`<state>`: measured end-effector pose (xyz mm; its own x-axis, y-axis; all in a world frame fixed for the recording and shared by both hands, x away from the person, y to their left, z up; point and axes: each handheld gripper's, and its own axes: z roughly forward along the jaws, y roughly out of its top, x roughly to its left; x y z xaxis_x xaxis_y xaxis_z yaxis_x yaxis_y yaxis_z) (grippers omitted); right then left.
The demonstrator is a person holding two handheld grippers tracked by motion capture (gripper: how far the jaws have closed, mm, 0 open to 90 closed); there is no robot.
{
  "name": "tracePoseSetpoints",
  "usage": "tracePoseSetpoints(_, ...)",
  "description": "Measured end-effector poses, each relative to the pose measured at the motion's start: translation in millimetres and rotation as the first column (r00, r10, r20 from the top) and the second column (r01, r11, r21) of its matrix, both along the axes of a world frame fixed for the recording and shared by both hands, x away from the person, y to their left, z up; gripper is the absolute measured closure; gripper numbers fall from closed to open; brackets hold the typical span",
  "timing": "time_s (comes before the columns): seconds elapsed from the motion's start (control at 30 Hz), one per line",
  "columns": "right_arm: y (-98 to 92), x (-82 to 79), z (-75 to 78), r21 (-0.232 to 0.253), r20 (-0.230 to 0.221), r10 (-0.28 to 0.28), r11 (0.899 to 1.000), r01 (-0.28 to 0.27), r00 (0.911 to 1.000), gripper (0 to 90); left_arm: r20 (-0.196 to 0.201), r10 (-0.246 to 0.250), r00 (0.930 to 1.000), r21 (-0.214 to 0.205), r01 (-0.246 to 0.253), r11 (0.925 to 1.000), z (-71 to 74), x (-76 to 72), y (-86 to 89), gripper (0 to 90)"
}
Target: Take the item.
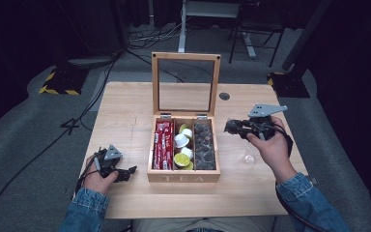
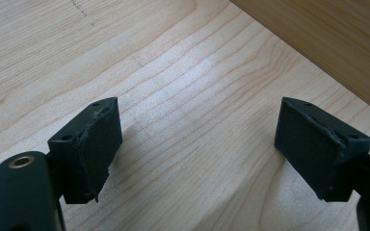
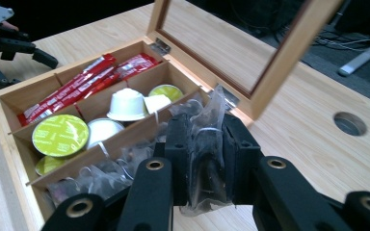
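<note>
A clear crinkled plastic sachet of dark tea is clamped between the closed jaws of the right gripper, held just above the right-hand compartment of the open light-wood tea box, at that box's right edge; the step in hand is judged to be the lifting of one sachet out of the box, and the next move calls for it to be carried clear of the box wall and set down on the pale wooden table, perhaps to the box's right, where a small clear item lies, too faint to identify; the film looks thin and slippery, so a steady grip is needed. The left gripper is held low over bare table to the left of the box, its black padded jaws spread wide with nothing between them. Inside the box, glossy red paper sachets fill the left compartment, rigid white and lime-green foil-topped capsules the middle one, and more clear sachets the right one; the glass-paned lid stands upright at the box's far side on metal hinges.
</note>
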<state>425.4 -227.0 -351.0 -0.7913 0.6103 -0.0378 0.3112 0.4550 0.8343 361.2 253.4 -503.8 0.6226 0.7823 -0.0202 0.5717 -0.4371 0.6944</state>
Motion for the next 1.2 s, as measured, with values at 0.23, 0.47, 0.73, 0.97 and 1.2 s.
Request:
tracePoseSetpoints(0.23,-19.3,-4.1,3.9,0.000,0.003,-0.037,0.999,0.037,0.9993,75.4,0.001,0.000,1.0000,0.001,0.000,1.0000,0.0,0.0,0.0,17.2)
tracePoseSetpoints(0.47,-39.8,-9.6,3.5,-0.007,0.000,-0.076,0.997,0.076,0.9971,75.4,0.001,0.005,1.0000,0.003,-0.005,1.0000,0.1,-0.8,-0.3,17.3)
tracePoseSetpoints(0.73,-61.9,-14.3,-1.9,-0.014,-0.002,-0.130,0.991,0.130,0.9915,75.3,0.002,0.005,1.0000,0.004,-0.005,1.0000,0.1,-0.8,-0.2,17.3)
tracePoseSetpoints(0.97,-78.7,-18.2,-7.4,-0.012,-0.019,-0.173,0.985,0.173,0.9847,75.2,0.001,0.005,1.0000,0.004,-0.005,1.0000,0.1,-0.8,-0.2,17.3)
tracePoseSetpoints(1.2,-86.0,-19.8,-17.1,-0.032,-0.039,-0.190,0.981,0.189,0.9810,75.2,0.001,0.005,1.0000,0.004,-0.005,1.0000,0.1,-0.9,-0.3,17.3)
